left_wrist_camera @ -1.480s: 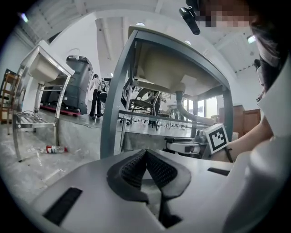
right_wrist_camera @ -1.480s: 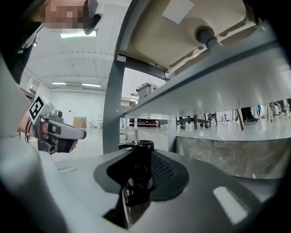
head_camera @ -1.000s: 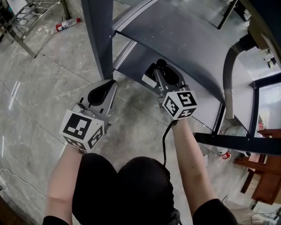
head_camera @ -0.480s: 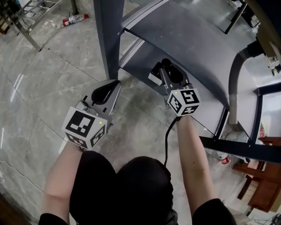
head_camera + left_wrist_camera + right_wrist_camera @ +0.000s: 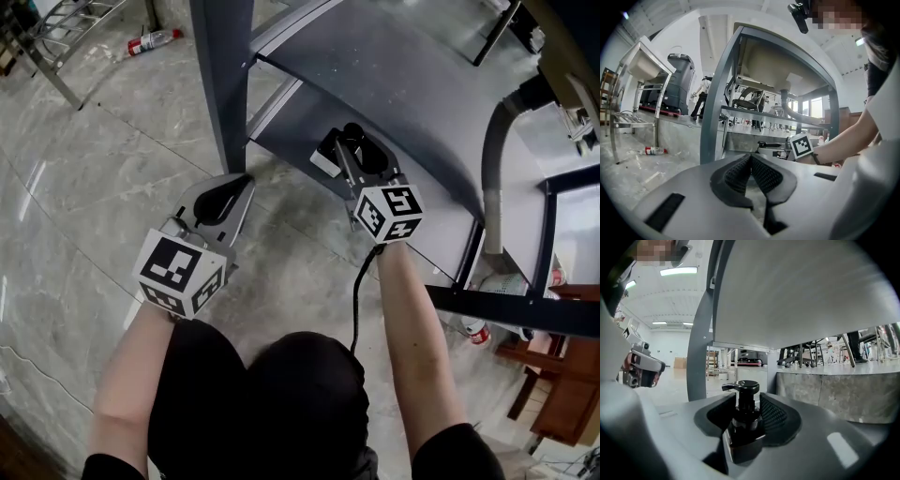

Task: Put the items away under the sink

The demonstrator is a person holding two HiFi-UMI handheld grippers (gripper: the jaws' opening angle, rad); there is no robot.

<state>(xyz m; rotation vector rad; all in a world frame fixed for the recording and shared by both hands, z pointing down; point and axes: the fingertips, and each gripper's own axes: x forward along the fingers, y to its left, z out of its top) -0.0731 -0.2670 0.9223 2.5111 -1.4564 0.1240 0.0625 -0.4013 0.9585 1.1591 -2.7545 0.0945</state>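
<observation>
The right gripper (image 5: 747, 401) reaches over the shelf (image 5: 295, 122) under the sink. Its jaws have just been opening and stand partly apart around a black pump bottle (image 5: 745, 427) (pads loose, not pressing) at the shelf's front edge. The left gripper (image 5: 751, 159) hangs off the shelf, near its corner leg (image 5: 220, 84), jaws together on nothing.

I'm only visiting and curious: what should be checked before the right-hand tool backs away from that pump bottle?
1. Pump bottle upright on the lower shelf: ok.
2. Right gripper letting go: jaws have just been opening, bottle between them, gap on one side: ok.
3. Left gripper jaws together, empty: ok.
4. Room above the bottle: ok.
5. Cable free of snags: cannot tell.
</observation>
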